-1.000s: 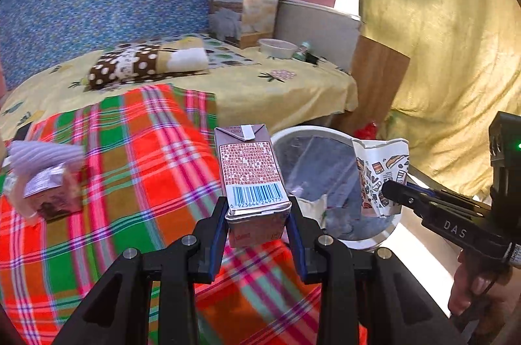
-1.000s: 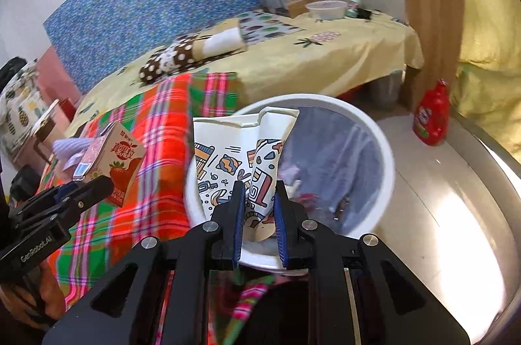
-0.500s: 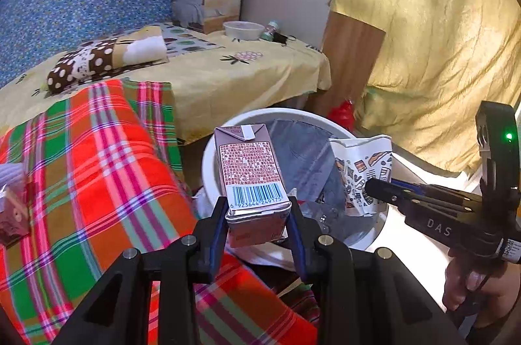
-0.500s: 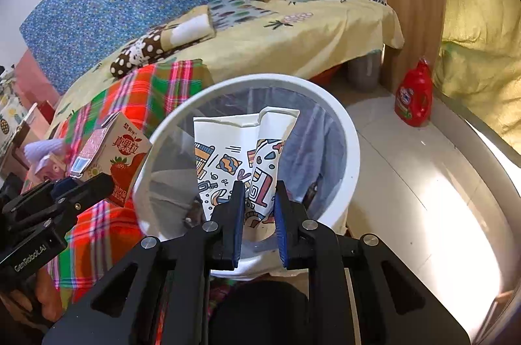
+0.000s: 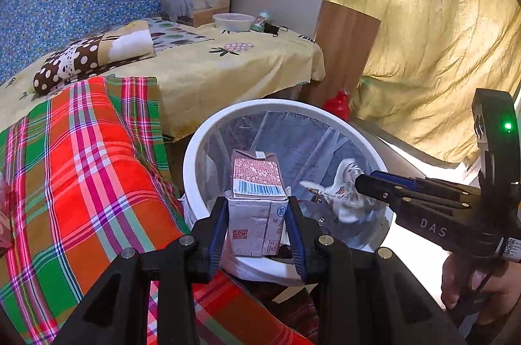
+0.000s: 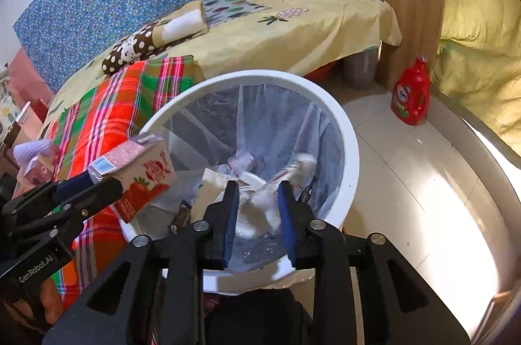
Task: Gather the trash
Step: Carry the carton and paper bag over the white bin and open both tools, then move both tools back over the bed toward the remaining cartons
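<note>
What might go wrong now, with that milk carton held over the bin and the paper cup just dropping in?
1. The left claw grips the milk carton above the near rim of the white bin; released here, it may hit the rim and fall onto the plaid blanket.
2. The right claw has just been opening, and the paper cup is falling blurred; both claws crowd one opening and may bump.

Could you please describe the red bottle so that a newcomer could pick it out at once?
Start at the white bin beside the bed. Beyond it, on the pale floor tiles by the wooden panel, stands the red bottle: the only upright, bright red plastic container on the floor.
</note>
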A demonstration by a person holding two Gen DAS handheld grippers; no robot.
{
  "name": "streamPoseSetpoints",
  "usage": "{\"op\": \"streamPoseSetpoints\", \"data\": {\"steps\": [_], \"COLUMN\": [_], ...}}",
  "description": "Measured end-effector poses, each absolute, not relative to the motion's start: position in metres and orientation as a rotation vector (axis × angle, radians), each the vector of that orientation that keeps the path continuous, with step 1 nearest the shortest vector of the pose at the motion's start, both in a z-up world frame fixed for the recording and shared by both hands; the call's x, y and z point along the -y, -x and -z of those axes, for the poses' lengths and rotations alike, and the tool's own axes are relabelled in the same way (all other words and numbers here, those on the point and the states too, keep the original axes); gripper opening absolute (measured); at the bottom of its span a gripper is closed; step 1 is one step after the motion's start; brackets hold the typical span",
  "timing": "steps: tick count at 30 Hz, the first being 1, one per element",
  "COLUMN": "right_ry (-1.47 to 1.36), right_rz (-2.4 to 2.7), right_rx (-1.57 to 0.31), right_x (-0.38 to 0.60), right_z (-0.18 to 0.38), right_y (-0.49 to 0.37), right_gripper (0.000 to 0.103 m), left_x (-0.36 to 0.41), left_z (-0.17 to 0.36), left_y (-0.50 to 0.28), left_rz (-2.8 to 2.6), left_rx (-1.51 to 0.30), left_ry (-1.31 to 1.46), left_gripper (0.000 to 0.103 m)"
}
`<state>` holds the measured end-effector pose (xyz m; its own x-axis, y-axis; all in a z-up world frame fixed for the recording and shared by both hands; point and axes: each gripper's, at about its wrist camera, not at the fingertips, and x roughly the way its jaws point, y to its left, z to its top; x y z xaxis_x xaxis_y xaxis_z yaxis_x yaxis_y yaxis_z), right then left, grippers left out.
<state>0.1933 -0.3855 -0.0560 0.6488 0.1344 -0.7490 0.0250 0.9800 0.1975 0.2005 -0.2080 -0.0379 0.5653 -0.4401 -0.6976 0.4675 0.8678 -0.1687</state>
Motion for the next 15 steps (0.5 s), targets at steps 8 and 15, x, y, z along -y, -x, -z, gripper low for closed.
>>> {"op": "streamPoseSetpoints", "data": {"steps": [8,15], "right_ry": [-0.192,-0.181], "right_rz": [-0.076,-0.130], "right_rx": [-0.821,-0.803], "right_x": [0.382,0.367], "right_z": [0.045,0.039], "right_y": [-0.184,-0.177], "right_gripper": [0.030,0.030], "left_x": [0.197,0.182], "left_z": [0.028,0.022], "left_y": [-0.197,-0.186], "left_rz": [0.530,0.508], "left_rx": [-0.787,-0.773], "left_ry": [0.000,0.023], "left_gripper": [0.040,0.040]}}
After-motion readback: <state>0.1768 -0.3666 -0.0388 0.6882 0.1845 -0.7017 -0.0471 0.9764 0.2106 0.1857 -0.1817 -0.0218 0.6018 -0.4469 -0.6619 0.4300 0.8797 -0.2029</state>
